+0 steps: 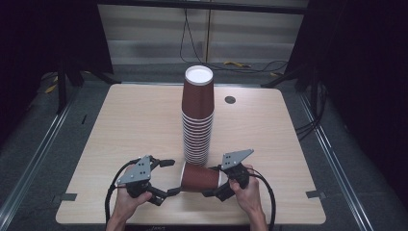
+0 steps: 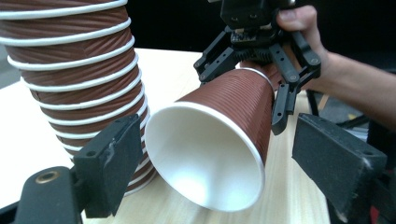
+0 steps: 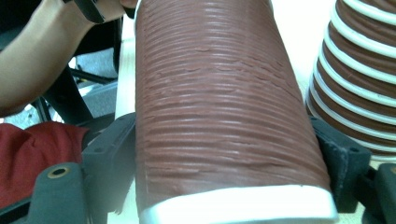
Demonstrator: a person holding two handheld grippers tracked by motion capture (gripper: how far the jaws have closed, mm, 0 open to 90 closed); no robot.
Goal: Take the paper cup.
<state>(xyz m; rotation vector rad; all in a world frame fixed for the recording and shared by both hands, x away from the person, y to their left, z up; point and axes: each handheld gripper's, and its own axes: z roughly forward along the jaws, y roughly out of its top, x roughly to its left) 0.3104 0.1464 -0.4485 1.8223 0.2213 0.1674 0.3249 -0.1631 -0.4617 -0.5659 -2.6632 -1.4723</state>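
Left gripper (image 1: 165,176), held in the person's left hand (image 1: 126,202) at the near edge of the table (image 1: 125,120), has its two black jaws spread well apart; in the left gripper view the jaws stand on either side of the white open mouth of the single cup (image 2: 219,144) without touching it, and the left jaw sits just in front of the stack's lower rims. Between the two hands, the single cup (image 1: 201,177), a brown ribbed paper cup, lies on its side with its mouth toward the left gripper and its base toward the right gripper (image 1: 215,185). Right gripper, held in the person's right hand (image 1: 248,192), is closed on the base end of this cup: the right gripper view shows the ribbed wall pressed between both jaws, and the left gripper view shows the linkage fingers (image 2: 284,100) flanking the cup's narrow end. Whether the cup's lower side rests on the table or hangs just above it is not clear from these angles. Behind the single cup, near the table's centre, a tall stack of cups (image 1: 197,115) stands upside down, white base uppermost. A small dark round grommet (image 1: 230,99) lies in the tabletop to the right of the stack, toward the far edge.
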